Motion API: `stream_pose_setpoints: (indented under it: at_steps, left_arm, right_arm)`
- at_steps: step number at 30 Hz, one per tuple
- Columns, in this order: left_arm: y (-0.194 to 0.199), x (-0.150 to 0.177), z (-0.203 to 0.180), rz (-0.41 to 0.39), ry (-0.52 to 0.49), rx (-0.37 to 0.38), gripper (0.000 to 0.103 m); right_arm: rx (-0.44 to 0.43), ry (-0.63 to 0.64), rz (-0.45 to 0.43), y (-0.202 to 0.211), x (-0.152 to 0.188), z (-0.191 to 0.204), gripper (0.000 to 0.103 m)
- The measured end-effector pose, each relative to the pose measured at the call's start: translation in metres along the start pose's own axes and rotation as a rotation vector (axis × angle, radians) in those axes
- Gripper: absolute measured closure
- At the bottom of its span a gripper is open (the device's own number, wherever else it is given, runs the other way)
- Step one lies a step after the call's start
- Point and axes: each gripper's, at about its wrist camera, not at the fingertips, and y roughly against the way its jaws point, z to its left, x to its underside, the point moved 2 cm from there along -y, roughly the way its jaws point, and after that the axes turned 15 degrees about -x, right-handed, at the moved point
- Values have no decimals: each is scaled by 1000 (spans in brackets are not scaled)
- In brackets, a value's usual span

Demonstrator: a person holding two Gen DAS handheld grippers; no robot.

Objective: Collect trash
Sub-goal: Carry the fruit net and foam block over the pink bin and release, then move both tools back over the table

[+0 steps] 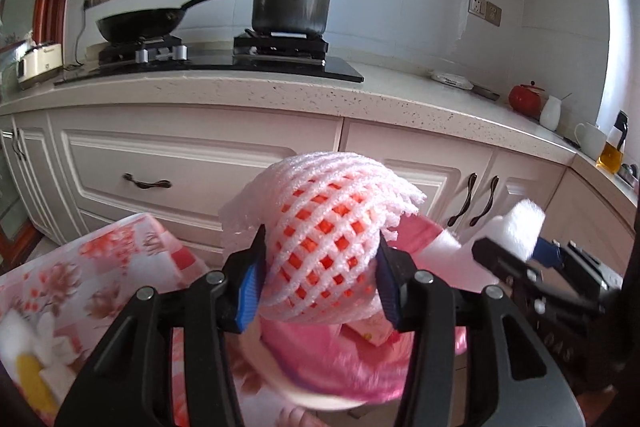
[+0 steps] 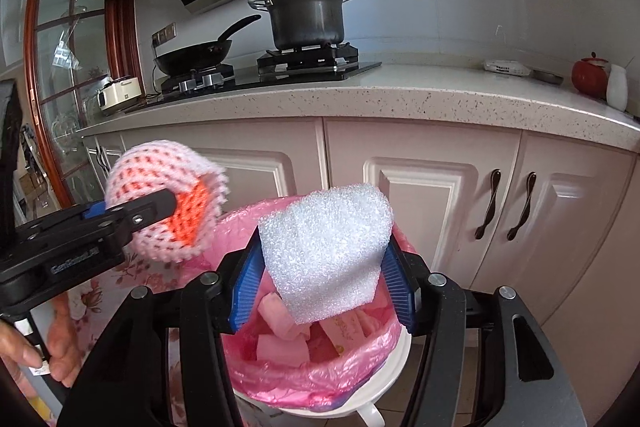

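Left tongs (image 1: pixel 320 281) clenched on foam net (image 1: pixel 324 227), right tongs (image 2: pixel 324 287) on foam sheet (image 2: pixel 324 251), above bin (image 2: pixel 320 379).

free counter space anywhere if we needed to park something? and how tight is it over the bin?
Free: countertop between the stove and white dish. Crowded: far right end by the red jar. Over the pink-lined bin it is tight: left gripper holding foam net, right gripper holding white foam.
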Motion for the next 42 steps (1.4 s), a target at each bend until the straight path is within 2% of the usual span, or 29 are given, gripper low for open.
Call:
stream_pose_setpoints:
  at_steps: [2, 4, 6, 9, 11, 15, 19, 22, 24, 28, 33, 38, 42]
  left_arm:
    - [-16, -6, -7, 16, 13, 21, 48]
    - [-28, -9, -11, 43, 33, 56, 42]
    - [-34, -10, -15, 50, 32, 62, 36]
    - [-29, -10, -19, 24, 11, 68, 31]
    - [-23, -9, -18, 14, 10, 77, 22]
    - [-10, -7, -10, 12, 26, 50, 22]
    - [32, 3, 15, -30, 50, 0, 16]
    - [77, 20, 45, -72, 52, -72, 7]
    - [100, 33, 65, -81, 47, -118, 7]
    - [158, 73, 122, -79, 79, -246, 5]
    - [212, 126, 184, -52, 98, -379, 5]
    - [254, 172, 233, -25, 107, -480, 5]
    - [281, 199, 263, -18, 147, -522, 5]
  right_arm:
    - [-14, -1, 20, -9, 3, -4, 46]
    - [-15, -6, 33, -14, 9, -7, 35]
    - [-22, -21, 20, -9, 16, -9, 31]
    - [-16, -40, 7, 2, 23, -11, 31]
    - [-16, -56, -8, 12, 24, -13, 31]
    - [-3, -68, -32, 38, 26, -7, 31]
    - [-16, -30, -39, 66, 29, 16, 31]
    - [-30, 14, -23, 80, 37, 45, 30]
    - [-27, 39, 5, 84, 45, 66, 30]
    - [-53, 59, 56, 87, 64, 109, 27]
    - [-132, 78, 117, 82, 92, 170, 25]
    - [-213, 134, 168, 76, 116, 229, 25]
    - [-259, 173, 173, 75, 126, 265, 25]
